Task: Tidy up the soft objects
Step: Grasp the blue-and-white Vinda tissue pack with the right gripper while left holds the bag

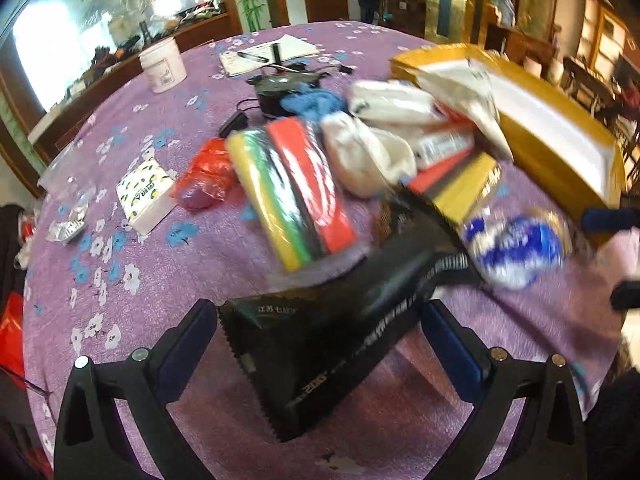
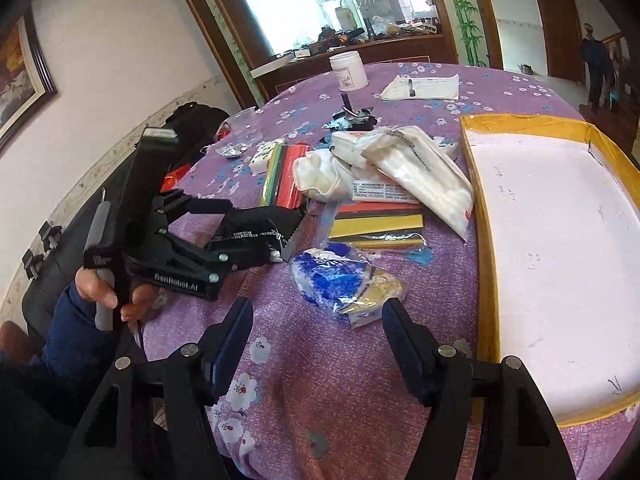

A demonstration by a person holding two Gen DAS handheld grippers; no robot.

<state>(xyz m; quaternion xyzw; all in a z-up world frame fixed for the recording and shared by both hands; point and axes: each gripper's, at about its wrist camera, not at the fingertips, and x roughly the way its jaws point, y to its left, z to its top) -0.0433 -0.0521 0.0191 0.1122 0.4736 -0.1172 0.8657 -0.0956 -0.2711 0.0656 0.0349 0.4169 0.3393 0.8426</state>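
A black packet [image 1: 320, 344] with a serrated edge spans the jaws of my left gripper [image 1: 318, 312]; both pads press on its sides. From the right wrist a hand holds that gripper [image 2: 256, 232] with the packet [image 2: 260, 228] just above the purple cloth. A blue and white packet [image 2: 344, 288] lies just beyond the tips of my right gripper [image 2: 318, 316], which stands open over bare cloth. A heap behind holds white socks [image 2: 320, 176], a white bag [image 2: 420, 172] and striped sponge packs [image 1: 296, 192].
A shallow box with a yellow rim [image 2: 484, 240] and white floor sits at the right. At the back stand a white jar [image 2: 348, 70], papers with a pen [image 2: 420, 86], a dark gadget [image 1: 276, 88] and blue yarn [image 1: 312, 100]. A tissue pack [image 1: 144, 196] and red bag [image 1: 208, 172] lie left.
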